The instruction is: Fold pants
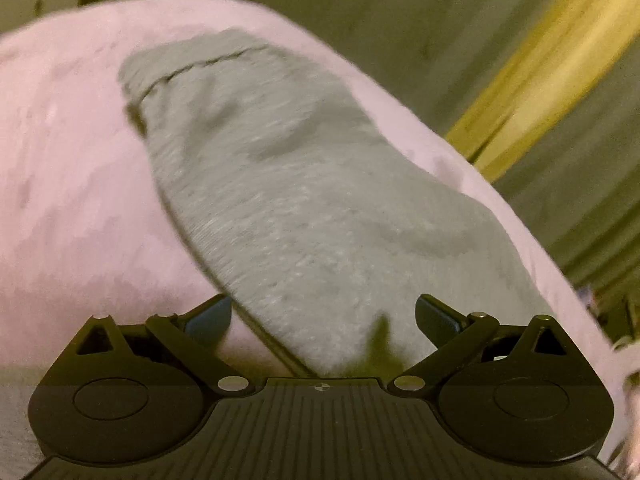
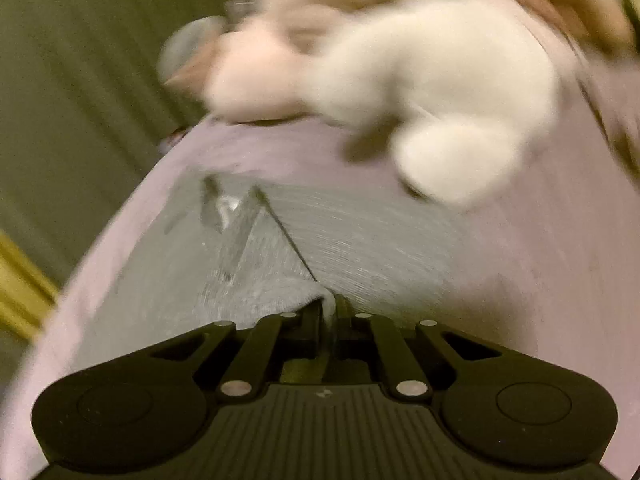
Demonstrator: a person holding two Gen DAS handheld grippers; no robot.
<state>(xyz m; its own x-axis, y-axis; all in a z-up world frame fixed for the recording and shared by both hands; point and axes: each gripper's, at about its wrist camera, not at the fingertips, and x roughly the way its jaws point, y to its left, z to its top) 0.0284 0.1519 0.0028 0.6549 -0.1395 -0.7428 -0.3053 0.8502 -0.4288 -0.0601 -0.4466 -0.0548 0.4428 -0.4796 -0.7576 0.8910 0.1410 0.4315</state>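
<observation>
Mid-fold: my R gripper [image 2: 329, 312] pinched tight on grey pants [image 1: 280, 200] edge, L gripper [image 1: 323, 316] wide open & empty; next, L needs a matching grip

The grey pants [image 1: 288, 200] are seen as soft, matt knitted cloth with a fine ribbed weave. The pink bedcover [image 1: 68, 168] beneath is shown as matt, slightly fuzzy fabric. At twelve o'clock in the right wrist view, a white plush toy [image 2: 432, 76] appears fluffy, though blurred. Both gripper bodies are rendered in matt black ridged plastic with small shiny metal pins.
</observation>
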